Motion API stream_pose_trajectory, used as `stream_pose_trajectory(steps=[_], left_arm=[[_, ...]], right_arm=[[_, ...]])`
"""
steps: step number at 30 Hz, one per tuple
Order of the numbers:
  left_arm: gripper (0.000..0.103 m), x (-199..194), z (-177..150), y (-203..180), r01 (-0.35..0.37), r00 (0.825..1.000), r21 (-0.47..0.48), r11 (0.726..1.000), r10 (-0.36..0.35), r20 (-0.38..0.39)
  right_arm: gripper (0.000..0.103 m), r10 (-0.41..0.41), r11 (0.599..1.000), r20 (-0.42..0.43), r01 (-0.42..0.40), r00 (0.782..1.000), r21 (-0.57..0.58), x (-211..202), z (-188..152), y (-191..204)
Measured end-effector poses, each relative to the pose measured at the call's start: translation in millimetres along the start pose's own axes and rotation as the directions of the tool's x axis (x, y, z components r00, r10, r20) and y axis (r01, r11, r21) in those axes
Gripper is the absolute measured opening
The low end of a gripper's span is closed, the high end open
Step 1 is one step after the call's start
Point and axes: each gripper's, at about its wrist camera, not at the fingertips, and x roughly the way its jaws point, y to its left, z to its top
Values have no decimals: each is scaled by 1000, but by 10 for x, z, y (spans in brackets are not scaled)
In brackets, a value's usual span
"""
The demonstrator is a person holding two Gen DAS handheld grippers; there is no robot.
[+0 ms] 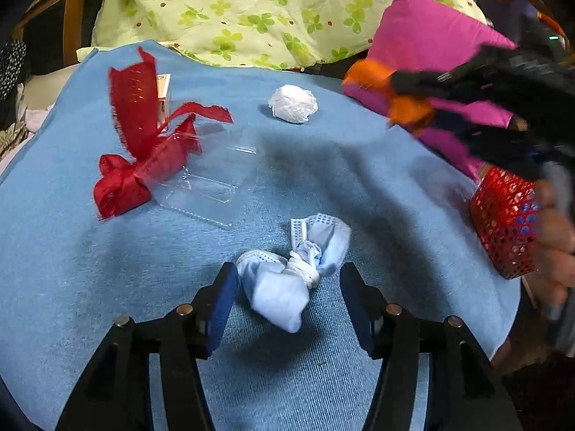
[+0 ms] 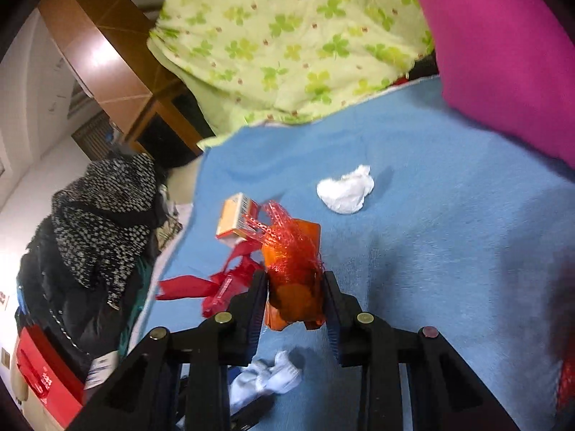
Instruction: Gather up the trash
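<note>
A: Starting with the left wrist view. Hovering low with the left gripper (image 1: pixel 289 280), pads spread wide, straddling the knotted face mask (image 1: pixel 287 280) on the near part of the blue blanket (image 1: pixel 377 186). Not yet pinching it.

B: Seeing anything else lying loose there?

A: Counting a white paper ball (image 1: pixel 293 103) far in the middle, a red ribbon (image 1: pixel 143 151) to the left draped over a clear plastic tray (image 1: pixel 208 186), and a small box (image 1: pixel 163 95) just behind the ribbon. Also spotting the right gripper (image 1: pixel 406 98) blurred at the far right, carrying an orange bundle (image 1: pixel 370 73) above the blanket, with a red mesh basket (image 1: pixel 503 222) at the right edge. Not managing to tell what is inside the basket.

B: Moving on to the right wrist view?

A: Showing the pads pressed onto that orange bundle (image 2: pixel 291 244), red netting wrapped round it. Ribbon (image 2: pixel 201 287) and box (image 2: pixel 235 219) lying to the left, paper ball (image 2: pixel 345 188) further off, mask (image 2: pixel 266 380) near, below the fingers.

B: Judging progress, then?

A: Looking early. One piece lifted, probably heading for the basket; mask, paper, ribbon, tray and box waiting on the blanket.
</note>
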Motion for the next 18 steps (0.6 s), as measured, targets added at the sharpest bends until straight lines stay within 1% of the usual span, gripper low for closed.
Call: stream_pose_trajectory(steps=[1,3,4,6,7,8,9,12,15,18], left_arm=[[59,20,0,-4,-6,1000,3,1000,6,-1],[50,47,-15,-9,-15,1000,7,1000,15,9],[48,47,-15,-19,-18,1000,12,1000,18,11],[40,39,-17,-62,-30,999,25,999,30,17],[39,17,-19,-92,-28,999,34,999,27,24],[29,3,-14,-105,-25,999,41,999,24,31],[27,-26,-15,-141,-20,999,56,998,18,41],[26,-81,-14,-201,-27,998,79,996,22,65],[26,-163,-3,-193,-8,996,64,998,3,85],[26,-266,21,-175,11,994,50,999,-17,112]], right_arm=[[33,9,1000,10,-9,1000,3,-68,-12,8],[33,14,1000,23,-14,1000,2,-199,-37,-4],[33,14,1000,30,-14,999,1,-263,-53,-2],[33,3,1000,52,-2,999,-6,-395,-89,12],[33,-3,1000,63,4,998,-11,-448,-105,19],[33,-7,1000,79,8,997,-17,-528,-121,27],[33,-8,1000,90,10,996,-20,-589,-135,31],[33,-11,999,134,15,991,-29,-804,-190,34],[33,-16,1000,171,19,985,-17,-1014,-275,-9],[33,-27,999,226,31,974,-16,-1250,-345,-37]])
